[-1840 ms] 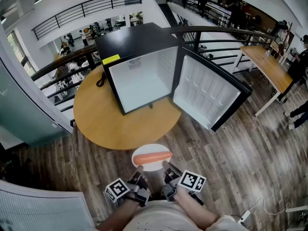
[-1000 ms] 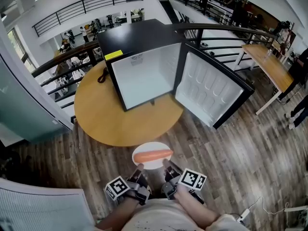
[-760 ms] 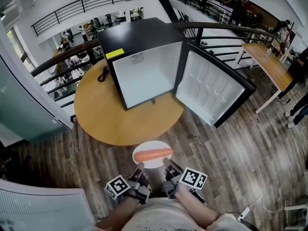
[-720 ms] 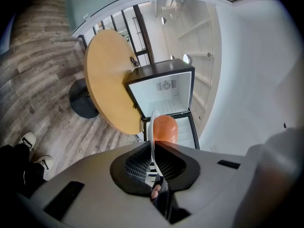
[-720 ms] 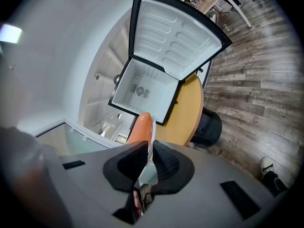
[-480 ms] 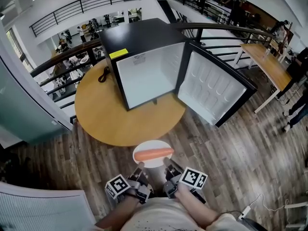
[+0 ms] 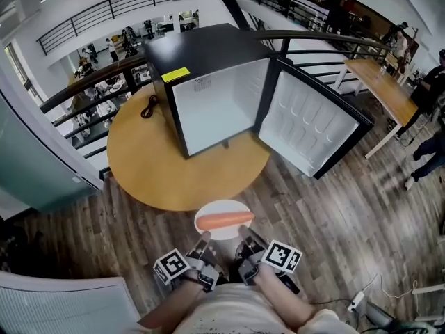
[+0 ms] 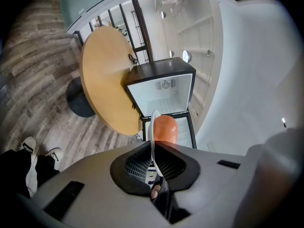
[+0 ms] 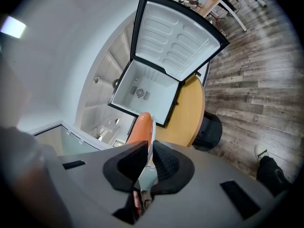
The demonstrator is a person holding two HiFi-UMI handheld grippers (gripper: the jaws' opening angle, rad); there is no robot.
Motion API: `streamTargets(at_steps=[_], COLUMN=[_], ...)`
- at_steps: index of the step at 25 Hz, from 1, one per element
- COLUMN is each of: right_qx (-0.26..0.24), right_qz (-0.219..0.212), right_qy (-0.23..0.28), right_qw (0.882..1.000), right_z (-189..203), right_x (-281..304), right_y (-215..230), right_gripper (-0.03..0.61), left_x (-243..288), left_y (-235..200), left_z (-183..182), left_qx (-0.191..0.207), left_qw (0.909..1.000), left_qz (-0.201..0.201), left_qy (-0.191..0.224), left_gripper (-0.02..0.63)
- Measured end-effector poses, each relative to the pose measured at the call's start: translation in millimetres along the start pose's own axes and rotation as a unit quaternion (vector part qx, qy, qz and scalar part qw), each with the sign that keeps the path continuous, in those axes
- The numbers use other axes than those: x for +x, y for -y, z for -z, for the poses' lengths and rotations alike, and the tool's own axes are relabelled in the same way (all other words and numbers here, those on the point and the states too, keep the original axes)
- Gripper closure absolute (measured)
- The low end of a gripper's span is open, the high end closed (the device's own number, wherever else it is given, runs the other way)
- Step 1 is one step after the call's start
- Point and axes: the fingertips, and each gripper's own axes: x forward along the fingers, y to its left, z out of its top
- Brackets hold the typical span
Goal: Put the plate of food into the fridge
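Both left tool [image 7: 202,242], right tool [image 7: 243,237] clamp plate [image 7: 224,233] rim; whole sausage [image 7: 224,220] only in head view.

A: What differs from 2 seconds back?

B: In the head view the fridge [image 7: 208,110] and its open door [image 7: 313,124] have slid to the right.

A: And the plate [image 7: 224,232]?

B: It shifted right too, but less, so it now lines up more squarely with the fridge opening. It also sits a little higher in the view. At the right edge, the person [image 7: 425,155] shows more fully.
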Motion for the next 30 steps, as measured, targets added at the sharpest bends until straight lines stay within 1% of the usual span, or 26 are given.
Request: streamTargets(at_steps=[6,12,20,28,30], right_qx=[0.005,0.001,-0.001,-0.013,-0.016], right_qz=[0.003,0.000,-0.008,-0.026,-0.031], right_qy=[0.003,-0.006,-0.019,-0.047,-0.055], right_qw=[1.000,1.000,1.000,0.998,0.998], right_z=[-9.8,-32.7,-89.4,-151.5,-163.8], right_x=[9.6,32.9,77.3,121.9,130.9], right_y=[8.0,15.3,20.4,21.9,23.0], right_gripper=[0.529,0.529,0.531,0.531,0.529], left_x=[15.4,43.2,106.8,168.7,181.7], left_y=[-2.8,-1.9,11.2,30.4,35.0], left_z=[-4.4,-16.9,-41.7,-64.4,-67.9], left_qx=[-0.002,-0.005,-0.006,-0.004,-0.005], left_qw=[1.0000,1.0000,0.9997,0.9984,0.9978], left_qz=[-0.001,-0.005,-0.003,-0.002,0.003], left_qy=[-0.003,0.006,0.022,0.057,0.067], left_gripper=[0.574,0.574,0.574,0.574,0.574])
